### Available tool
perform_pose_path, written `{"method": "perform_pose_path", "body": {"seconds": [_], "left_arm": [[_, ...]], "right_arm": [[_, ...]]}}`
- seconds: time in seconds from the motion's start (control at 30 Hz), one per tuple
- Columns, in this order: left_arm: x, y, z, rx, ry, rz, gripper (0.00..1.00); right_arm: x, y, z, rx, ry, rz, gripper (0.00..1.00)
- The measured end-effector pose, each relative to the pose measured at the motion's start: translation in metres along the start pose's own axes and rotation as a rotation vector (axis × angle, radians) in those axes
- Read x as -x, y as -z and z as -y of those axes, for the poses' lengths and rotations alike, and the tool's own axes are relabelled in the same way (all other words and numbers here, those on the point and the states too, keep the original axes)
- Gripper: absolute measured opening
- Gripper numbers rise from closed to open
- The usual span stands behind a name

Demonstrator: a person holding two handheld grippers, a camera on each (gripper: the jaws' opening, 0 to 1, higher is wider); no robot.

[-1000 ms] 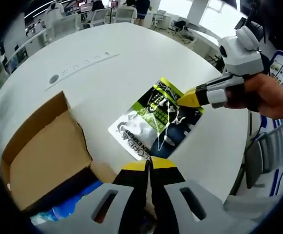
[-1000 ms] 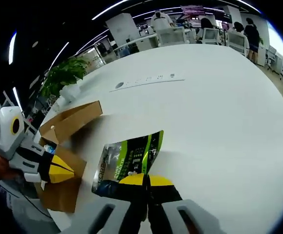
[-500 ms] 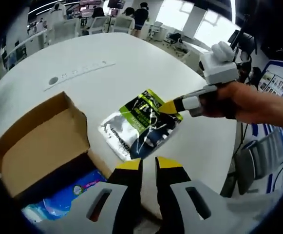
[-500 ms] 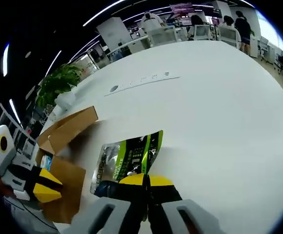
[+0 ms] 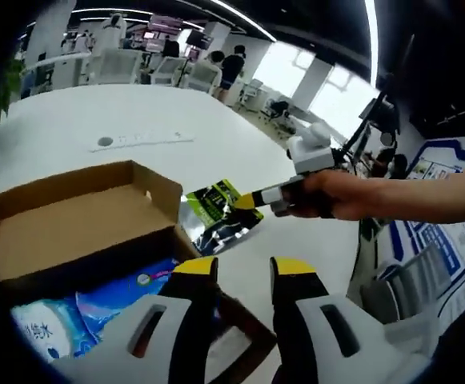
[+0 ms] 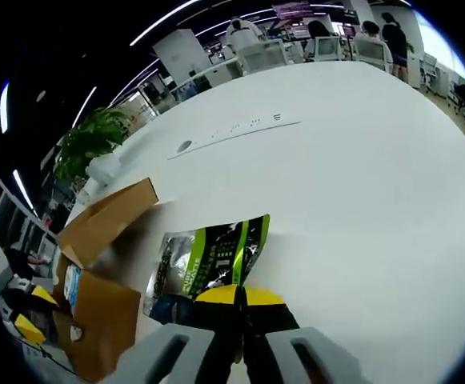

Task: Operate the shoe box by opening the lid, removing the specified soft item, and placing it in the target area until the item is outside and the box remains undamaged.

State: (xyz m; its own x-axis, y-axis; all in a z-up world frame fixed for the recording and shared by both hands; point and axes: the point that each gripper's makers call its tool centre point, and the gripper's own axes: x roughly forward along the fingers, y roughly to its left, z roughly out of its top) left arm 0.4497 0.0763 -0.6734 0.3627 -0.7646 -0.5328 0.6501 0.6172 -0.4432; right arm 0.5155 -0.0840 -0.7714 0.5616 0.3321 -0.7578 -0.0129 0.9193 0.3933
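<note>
The right gripper (image 6: 238,298) is clamped on the near edge of the green-and-black foil pouch (image 6: 208,260), which lies on the white worktop (image 6: 360,176) beside the cardboard shoe box (image 5: 72,232). The left gripper (image 5: 244,272) has its jaws apart, holding nothing. The pouch looks light, soft and slippery; grip its sealed edge. The open box holds blue soft packs (image 5: 96,300).

Grey tool (image 5: 242,276) bodies, slotted, with yellow-and-black tips.

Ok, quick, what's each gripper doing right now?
Left gripper: open, holding nothing, above the shoe box.
Right gripper: shut on the green pouch.
</note>
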Motion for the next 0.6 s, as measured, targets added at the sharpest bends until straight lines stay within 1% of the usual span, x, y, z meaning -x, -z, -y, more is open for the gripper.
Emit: {"method": "perform_pose_path", "body": {"seconds": [0.07, 0.23, 0.33, 0.5, 0.6], "left_arm": [[0.009, 0.007, -0.008, 0.017, -0.015, 0.001, 0.27], [0.030, 0.018, -0.021, 0.035, -0.045, 0.013, 0.27], [0.041, 0.022, -0.033, 0.088, -0.084, 0.046, 0.28], [0.049, 0.025, -0.040, 0.110, -0.102, 0.064, 0.29], [0.051, 0.026, -0.040, 0.101, -0.104, 0.063, 0.29]], "right_arm": [[-0.004, 0.000, 0.000, 0.002, 0.003, -0.007, 0.00], [-0.009, -0.001, -0.006, 0.029, -0.004, -0.016, 0.00], [-0.011, -0.004, -0.008, 0.042, -0.002, -0.016, 0.00], [-0.013, -0.005, -0.006, 0.057, 0.008, -0.022, 0.00], [-0.013, -0.005, -0.004, 0.063, 0.011, -0.027, 0.00]]}}
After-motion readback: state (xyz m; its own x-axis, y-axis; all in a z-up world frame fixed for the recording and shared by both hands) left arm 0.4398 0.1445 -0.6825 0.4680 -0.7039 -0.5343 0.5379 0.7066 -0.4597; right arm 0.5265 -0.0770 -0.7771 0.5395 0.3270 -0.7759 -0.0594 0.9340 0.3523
